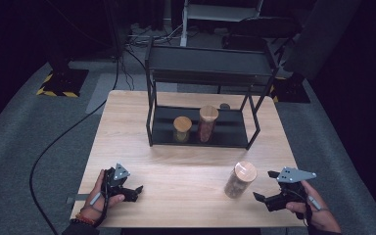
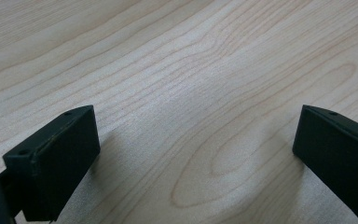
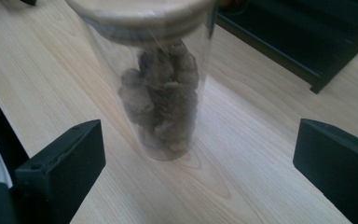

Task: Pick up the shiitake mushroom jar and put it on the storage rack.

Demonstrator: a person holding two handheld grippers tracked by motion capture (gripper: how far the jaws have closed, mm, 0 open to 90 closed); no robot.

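Jar point(image 3: 161, 102) just ahead of R gripper point(image 3: 198, 163), btwn wide fingers, untouched.

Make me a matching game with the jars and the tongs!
Things:
1. Short jar
2. Tall jar
3. Jar of brown lumps
4. Left tongs

Places:
a. on the bare table, in front of the right tongs
b. on the rack's bottom shelf, left spot
c. open over plain wood
d. on the rack's bottom shelf, right spot

Pairs: 1-b, 2-d, 3-a, 4-c
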